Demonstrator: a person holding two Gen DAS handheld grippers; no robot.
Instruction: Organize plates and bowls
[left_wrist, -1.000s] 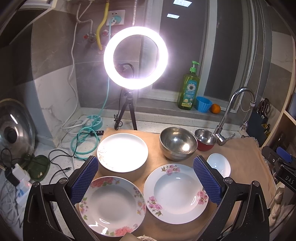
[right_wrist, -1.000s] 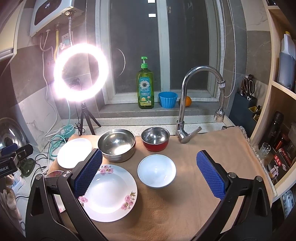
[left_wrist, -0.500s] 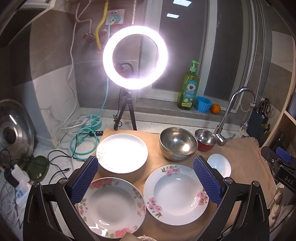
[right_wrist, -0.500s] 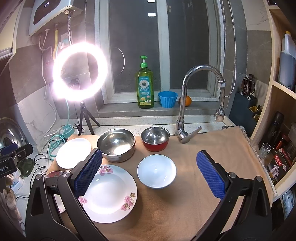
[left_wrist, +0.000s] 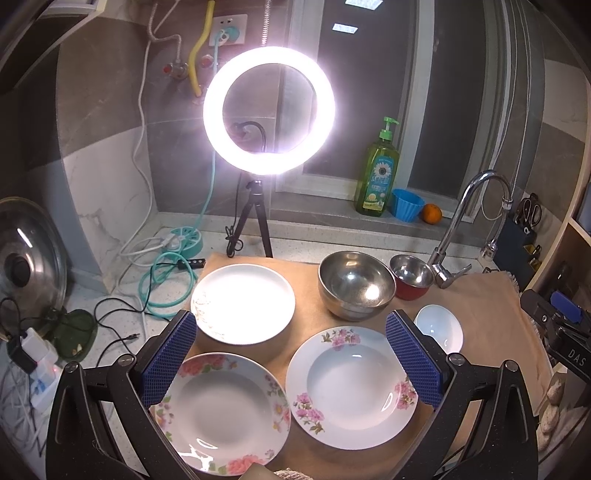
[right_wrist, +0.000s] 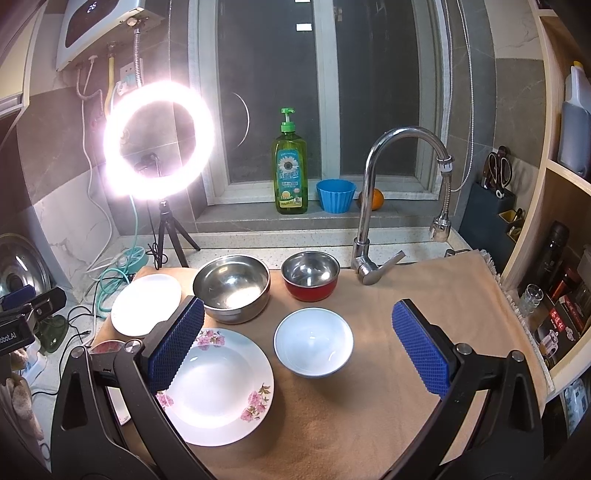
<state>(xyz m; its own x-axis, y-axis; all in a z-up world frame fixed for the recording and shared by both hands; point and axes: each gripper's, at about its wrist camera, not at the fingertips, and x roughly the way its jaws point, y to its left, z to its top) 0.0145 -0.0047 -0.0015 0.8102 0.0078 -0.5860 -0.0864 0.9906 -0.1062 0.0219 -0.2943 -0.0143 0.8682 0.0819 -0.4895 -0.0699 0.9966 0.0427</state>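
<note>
Three plates lay on the cloth: one plain white plate and two flowered plates, the left one and the right one. Three bowls stood with them: one large steel bowl, one small steel bowl with a red outside and one small white bowl. On the sill were one green soap bottle, one blue cup and one orange. There was one ring light and one faucet.
</note>
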